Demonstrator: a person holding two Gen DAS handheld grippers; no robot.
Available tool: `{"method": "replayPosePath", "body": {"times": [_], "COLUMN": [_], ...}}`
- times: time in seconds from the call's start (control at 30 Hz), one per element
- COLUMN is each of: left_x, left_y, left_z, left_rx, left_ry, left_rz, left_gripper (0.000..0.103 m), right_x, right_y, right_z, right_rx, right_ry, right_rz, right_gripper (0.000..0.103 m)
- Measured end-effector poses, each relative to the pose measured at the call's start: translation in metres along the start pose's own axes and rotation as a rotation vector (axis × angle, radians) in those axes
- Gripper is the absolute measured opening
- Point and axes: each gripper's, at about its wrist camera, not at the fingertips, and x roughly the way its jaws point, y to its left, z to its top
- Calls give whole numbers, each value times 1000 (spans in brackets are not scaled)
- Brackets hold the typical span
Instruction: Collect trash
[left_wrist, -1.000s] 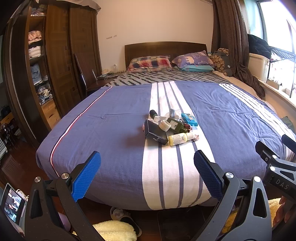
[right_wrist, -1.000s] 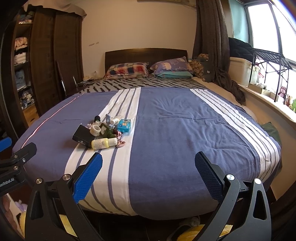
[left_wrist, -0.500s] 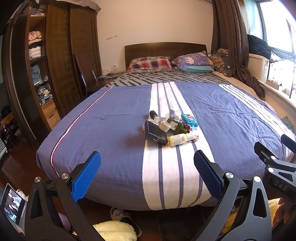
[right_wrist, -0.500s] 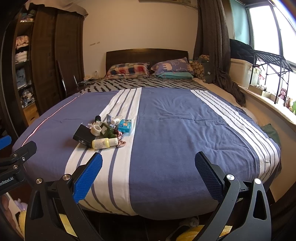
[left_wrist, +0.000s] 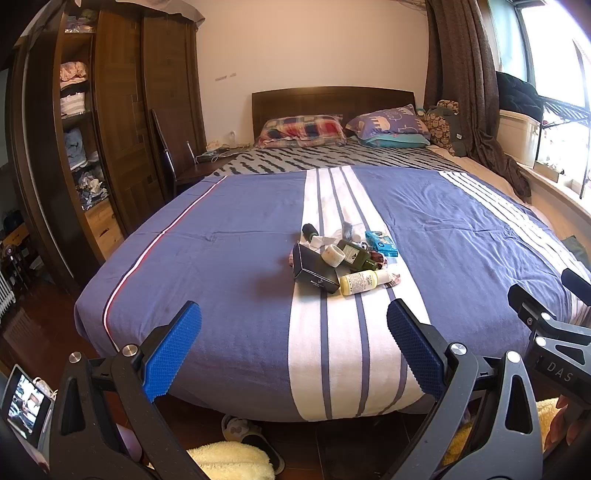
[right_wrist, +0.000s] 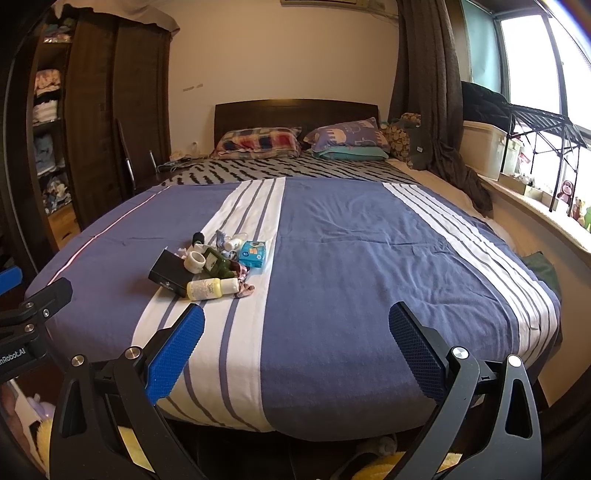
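Note:
A small pile of trash lies on the white stripe of the blue bedspread: a black box (left_wrist: 314, 268) (right_wrist: 169, 274), a pale yellow bottle (left_wrist: 360, 282) (right_wrist: 208, 288), a dark green bottle (left_wrist: 355, 254) (right_wrist: 216, 262), a white tape roll (left_wrist: 333, 254) (right_wrist: 195, 261) and a blue tissue pack (left_wrist: 382, 243) (right_wrist: 253, 253). My left gripper (left_wrist: 293, 349) is open and empty at the foot of the bed, short of the pile. My right gripper (right_wrist: 296, 350) is open and empty, right of the pile.
The bed (right_wrist: 369, 258) fills the room's middle, with pillows (left_wrist: 303, 130) at the headboard. A dark wardrobe (left_wrist: 92, 129) stands on the left. A window sill (right_wrist: 535, 206) with boxes runs on the right. Slippers (left_wrist: 251, 435) and a fluffy mat (left_wrist: 229, 461) lie on the floor below.
Both grippers have drifted very slightly; the view is nearly the same. The trash has not moved.

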Motion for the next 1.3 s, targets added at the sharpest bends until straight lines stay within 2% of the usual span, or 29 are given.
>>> {"method": "replayPosePath", "body": {"times": [0.33, 0.5, 0.63, 0.77, 1.0, 1.1, 1.3], "left_x": [12, 29, 53, 74, 111, 128, 154], "left_y": [5, 9, 13, 22, 40, 47, 57], "left_z": [-6, -9, -14, -18, -10, -2, 7], "left_rx": [-4, -5, -7, -8, 15, 13, 25], "left_ry": [19, 47, 85, 117, 128, 137, 150], "left_rz": [1, 5, 6, 11, 52, 36, 44], "left_gripper": [95, 95, 95, 95, 95, 95, 95], "right_x": [7, 22, 41, 67, 112, 132, 172], "right_y": [4, 3, 10, 8, 26, 39, 67], "right_z": [-3, -5, -9, -12, -17, -16, -14], "right_rx": [-4, 20, -20, 20, 33, 9, -17], "right_ry": [-12, 19, 65, 133, 176, 196, 244], "right_rz": [-13, 4, 3, 66, 176, 211, 305], "right_gripper": [100, 100, 100, 100, 100, 100, 80]}}
